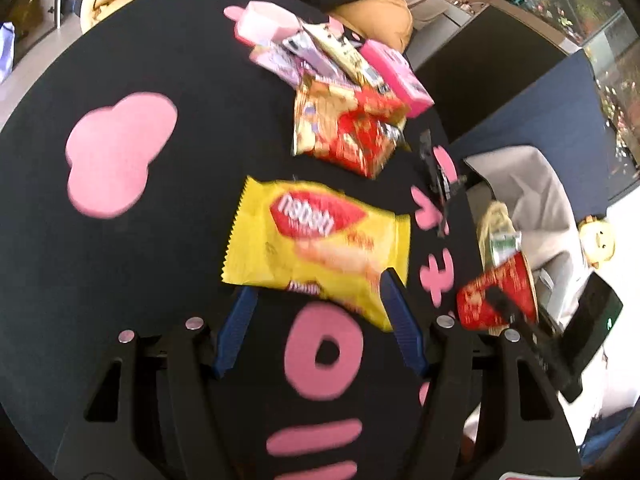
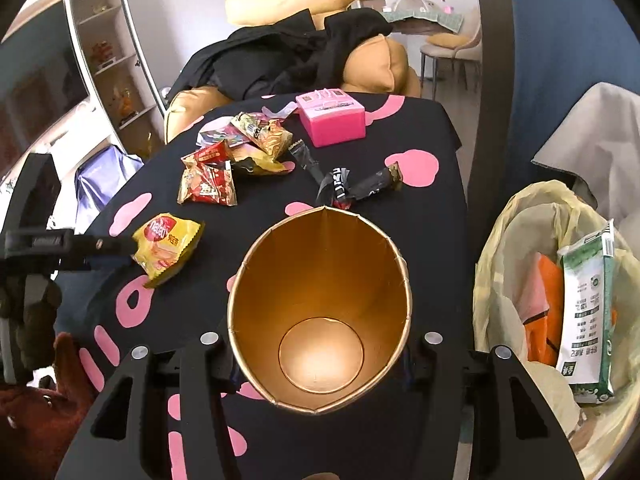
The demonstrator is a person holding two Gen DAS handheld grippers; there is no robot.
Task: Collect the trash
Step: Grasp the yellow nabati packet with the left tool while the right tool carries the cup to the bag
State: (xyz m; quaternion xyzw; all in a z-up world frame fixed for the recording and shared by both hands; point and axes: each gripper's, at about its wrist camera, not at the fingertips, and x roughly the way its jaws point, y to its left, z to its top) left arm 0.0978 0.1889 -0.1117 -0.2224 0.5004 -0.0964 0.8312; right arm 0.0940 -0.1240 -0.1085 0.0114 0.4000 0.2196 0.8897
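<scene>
We see the left gripper [image 1: 318, 322] with its blue fingers [image 1: 236, 328] spread apart over the near edge of the yellow wafer wrapper [image 1: 316, 244], pads not pressing it. The right gripper [image 2: 320, 364] clasps the gold-lined paper cup [image 2: 320, 304], whose wall hides both fingers. At the cup's three o'clock the lined trash bin [image 2: 500, 280] stands just past the table edge [image 2: 460, 200], already holding a green-and-white packet [image 2: 588, 312]. At twelve o'clock lie black sachets [image 2: 356, 188], red wrappers [image 2: 208, 180] and a pink box [image 2: 332, 120]. Bare cloth lies at the wrapper's nine o'clock. The wrist view blurs the wrapper print.
</scene>
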